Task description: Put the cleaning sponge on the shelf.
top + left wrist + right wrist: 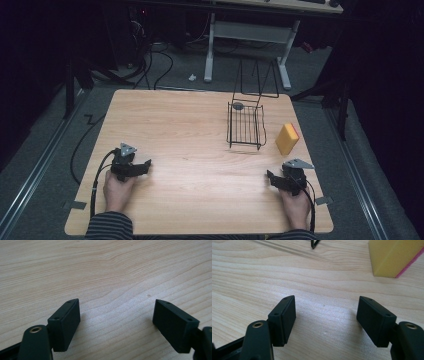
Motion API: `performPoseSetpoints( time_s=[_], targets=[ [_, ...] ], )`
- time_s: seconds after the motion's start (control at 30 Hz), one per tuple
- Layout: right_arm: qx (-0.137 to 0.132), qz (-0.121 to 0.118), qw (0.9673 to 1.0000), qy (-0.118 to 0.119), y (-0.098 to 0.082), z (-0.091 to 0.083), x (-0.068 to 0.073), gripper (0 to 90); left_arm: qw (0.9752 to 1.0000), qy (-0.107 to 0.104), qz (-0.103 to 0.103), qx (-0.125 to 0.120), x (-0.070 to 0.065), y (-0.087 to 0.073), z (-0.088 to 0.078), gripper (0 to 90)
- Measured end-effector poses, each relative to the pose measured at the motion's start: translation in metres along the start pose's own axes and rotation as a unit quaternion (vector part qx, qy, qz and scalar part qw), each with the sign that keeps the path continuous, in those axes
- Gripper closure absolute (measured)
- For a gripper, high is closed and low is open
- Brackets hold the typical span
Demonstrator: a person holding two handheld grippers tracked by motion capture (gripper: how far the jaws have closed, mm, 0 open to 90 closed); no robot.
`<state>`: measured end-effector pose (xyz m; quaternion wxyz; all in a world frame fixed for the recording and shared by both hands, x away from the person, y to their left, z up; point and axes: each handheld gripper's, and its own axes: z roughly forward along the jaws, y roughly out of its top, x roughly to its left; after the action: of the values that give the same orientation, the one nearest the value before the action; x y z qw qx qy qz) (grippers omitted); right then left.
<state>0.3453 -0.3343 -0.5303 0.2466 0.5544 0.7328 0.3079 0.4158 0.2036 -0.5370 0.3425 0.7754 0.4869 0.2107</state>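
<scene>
A pale wood-grain table (pixel 190 130) stands in a dim room, with a dark floor, cables and a white desk frame (pixel 247 35) beyond its far edge. No task thing is held or touched, so the work is judged as not yet begun; everything is left to do.

The sponge (pixel 287 138), nearest the right gripper, is taken as the thing in hand. It lies near the right edge of the table, about midway along it, apart from everything else. It is a soft-looking yellow block with a thin pink scouring layer on one face, seen close in the right gripper view (pixel 395 257).

Just to its left, towards the far edge, a black wire basket (pixel 246 125) is seen: thin rods, an open grid floor, and a tall handle folded back. A small grey round thing (pixel 238 106) sits at its far left corner; what it is cannot be told.

The right gripper (pixel 272 178) rests near the near right corner, its hard matt black jaws spread wide with nothing between them. The left gripper (pixel 144 166) rests near the near left corner, likewise spread and empty, with bare wood between its jaws.
</scene>
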Motion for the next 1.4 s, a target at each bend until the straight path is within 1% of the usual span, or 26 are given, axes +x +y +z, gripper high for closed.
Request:
performPoseSetpoints(
  time_s=[0.83, 1.1, 1.17, 1.2, 1.33, 1.4],
  targets=[
    [0.0, 0.003, 1.0, -0.002, -0.0002, -0.0002, 0.0004, 32.3, 1.0, -0.001, 0.0, 0.002, 0.0, 0.0002, -0.0002, 22.6],
    [-0.001, 0.004, 1.0, -0.006, -0.0008, -0.0012, 0.0004, 35.6, 1.0, -0.001, 0.0, 0.002, 0.0, 0.0002, -0.0002, 22.6],
    [-0.005, 0.007, 0.9999, -0.012, -0.0018, -0.0025, -0.0004, 36.1, 1.0, -0.001, -0.001, 0.002, 0.0, 0.0002, -0.0001, 22.6],
    [-0.005, 0.007, 0.9999, -0.012, -0.0018, -0.0025, -0.0004, 36.1, 1.0, -0.001, -0.001, 0.002, 0.0, 0.0002, -0.0001, 22.5],
    [-0.013, 0.024, 0.9996, -0.009, -0.002, -0.0063, -0.0044, 36.7, 1.0, -0.001, -0.001, 0.001, 0.0, 0.0002, -0.0001, 22.6],
    [-0.014, 0.025, 0.9995, -0.009, -0.0021, -0.0085, -0.0055, 36.2, 1.0, -0.001, -0.001, 0.001, 0.0, 0.0002, -0.0001, 22.6]
  ],
)
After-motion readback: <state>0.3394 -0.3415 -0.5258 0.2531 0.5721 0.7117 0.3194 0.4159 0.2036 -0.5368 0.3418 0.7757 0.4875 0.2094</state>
